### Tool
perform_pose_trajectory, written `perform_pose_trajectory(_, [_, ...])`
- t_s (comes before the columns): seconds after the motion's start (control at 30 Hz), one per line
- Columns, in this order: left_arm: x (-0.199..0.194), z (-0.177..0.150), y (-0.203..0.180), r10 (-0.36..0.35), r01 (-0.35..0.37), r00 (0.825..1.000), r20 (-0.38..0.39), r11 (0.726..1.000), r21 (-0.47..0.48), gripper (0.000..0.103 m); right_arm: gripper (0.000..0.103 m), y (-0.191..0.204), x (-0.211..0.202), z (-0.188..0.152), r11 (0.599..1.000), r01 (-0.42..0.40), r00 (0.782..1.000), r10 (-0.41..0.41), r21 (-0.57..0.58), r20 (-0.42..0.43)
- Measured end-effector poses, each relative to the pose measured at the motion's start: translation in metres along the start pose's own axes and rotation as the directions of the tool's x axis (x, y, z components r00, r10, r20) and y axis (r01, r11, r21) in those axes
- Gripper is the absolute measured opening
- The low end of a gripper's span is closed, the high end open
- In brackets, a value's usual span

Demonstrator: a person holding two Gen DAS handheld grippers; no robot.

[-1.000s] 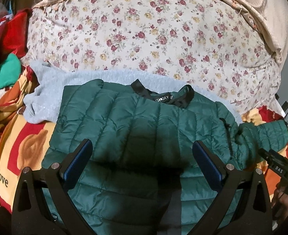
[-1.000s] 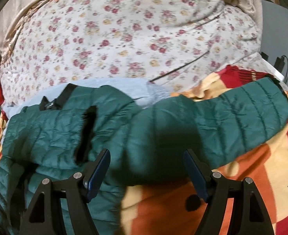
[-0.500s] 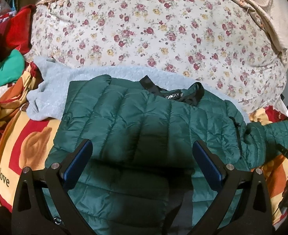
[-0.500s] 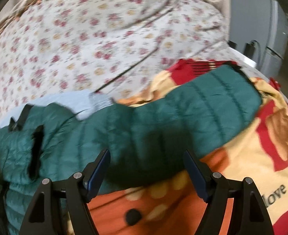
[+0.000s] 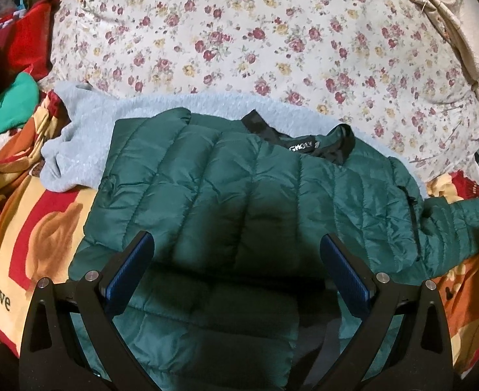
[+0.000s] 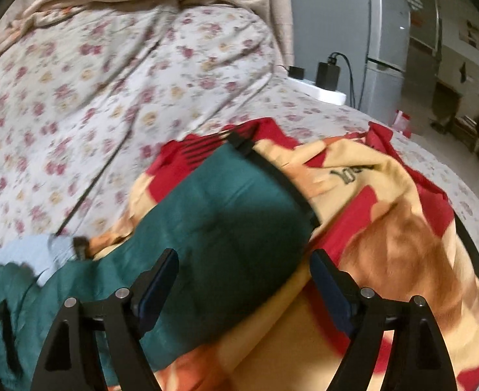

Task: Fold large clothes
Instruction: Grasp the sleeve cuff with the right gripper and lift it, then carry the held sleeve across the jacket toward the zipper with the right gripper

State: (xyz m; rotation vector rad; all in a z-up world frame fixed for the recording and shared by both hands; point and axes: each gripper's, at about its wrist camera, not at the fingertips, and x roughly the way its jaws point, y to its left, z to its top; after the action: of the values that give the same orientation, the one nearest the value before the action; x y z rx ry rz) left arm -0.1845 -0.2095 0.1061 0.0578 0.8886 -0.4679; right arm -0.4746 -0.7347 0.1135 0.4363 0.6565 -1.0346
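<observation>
A dark green quilted puffer jacket [image 5: 239, 195] lies back up on the bed, its black collar [image 5: 304, 143] at the far side. One sleeve stretches out to the right [image 5: 460, 228]. My left gripper [image 5: 236, 260] is open and empty, above the jacket's lower back. In the right wrist view the sleeve [image 6: 223, 228] runs diagonally with its black cuff [image 6: 281, 179] at the far end. My right gripper [image 6: 242, 270] is open and empty, just above the sleeve near the cuff.
A light grey fleece garment [image 5: 86, 137] lies under the jacket's far left. A floral quilt [image 5: 255, 39] is heaped behind. A red, orange and yellow blanket [image 6: 386, 244] covers the bed. Red and green clothes [image 5: 8, 97] lie left. A power strip [image 6: 320, 91] and a fridge [image 6: 369, 32] stand right.
My right gripper has moved right along the sleeve toward its cuff, bringing the fridge and room into view. The left gripper has shifted slightly, still open over the jacket.
</observation>
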Motion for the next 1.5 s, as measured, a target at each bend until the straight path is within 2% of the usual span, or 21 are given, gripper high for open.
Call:
perform_pose_trajectory(0.17, [0.009,-0.002,0.001,0.016,-0.015,1.0,-0.016,1.0,0.01,0.102,0.081,-0.013,0.022,0.015,1.0,0.014,1.0,-0.014,0.014,-0.007])
perform_pose_trajectory(0.33, [0.018,-0.002,0.001,0.025,-0.025,0.999,-0.033,1.0,0.013,0.102,0.08,-0.013,0.04,0.016,0.999,-0.041,0.998,0.041,0.008,-0.042])
perform_pose_trajectory(0.4, [0.018,-0.003,0.001,0.025,-0.025,0.999,-0.034,1.0,0.014,0.102,0.063,-0.013,0.036,0.011,0.998,-0.064,0.997,0.065,0.024,-0.03])
perform_pose_trajectory(0.43, [0.018,-0.003,0.001,0.025,-0.024,0.999,-0.034,1.0,0.015,0.102,0.049,-0.013,0.033,0.009,0.997,-0.075,0.997,0.075,0.033,-0.019])
perform_pose_trajectory(0.53, [0.018,-0.003,0.001,0.022,-0.022,0.999,-0.034,1.0,0.013,0.102,0.025,-0.009,0.021,0.003,0.994,-0.105,0.994,0.105,0.021,0.003])
perform_pose_trajectory(0.57, [0.018,-0.003,0.001,0.019,-0.018,0.999,-0.032,1.0,0.013,0.102,0.022,-0.006,0.016,0.001,0.992,-0.122,0.993,0.122,0.011,0.002])
perform_pose_trajectory(0.8, [0.007,-0.003,0.0,0.012,-0.012,1.0,-0.007,1.0,0.024,0.102,0.022,0.012,-0.024,-0.009,0.967,-0.253,0.967,0.253,-0.029,0.025])
perform_pose_trajectory(1.07, [-0.007,0.002,0.008,0.025,-0.025,1.0,0.017,1.0,0.01,0.102,0.022,0.061,-0.074,-0.013,0.905,-0.414,0.908,0.418,-0.092,0.028])
perform_pose_trajectory(1.17, [-0.009,0.003,0.009,0.048,-0.049,0.999,0.016,0.999,0.02,0.102,0.02,0.09,-0.086,-0.017,0.868,-0.48,0.876,0.483,-0.125,-0.005])
perform_pose_trajectory(1.37, [-0.013,0.004,0.016,0.073,-0.073,0.997,0.022,0.997,0.024,0.102,0.018,0.142,-0.099,-0.034,0.808,-0.553,0.831,0.552,-0.201,-0.069])
perform_pose_trajectory(1.5, [-0.015,0.005,0.022,0.07,-0.071,0.997,0.021,0.997,0.006,0.102,0.018,0.17,-0.106,-0.049,0.762,-0.611,0.791,0.6,-0.213,-0.12])
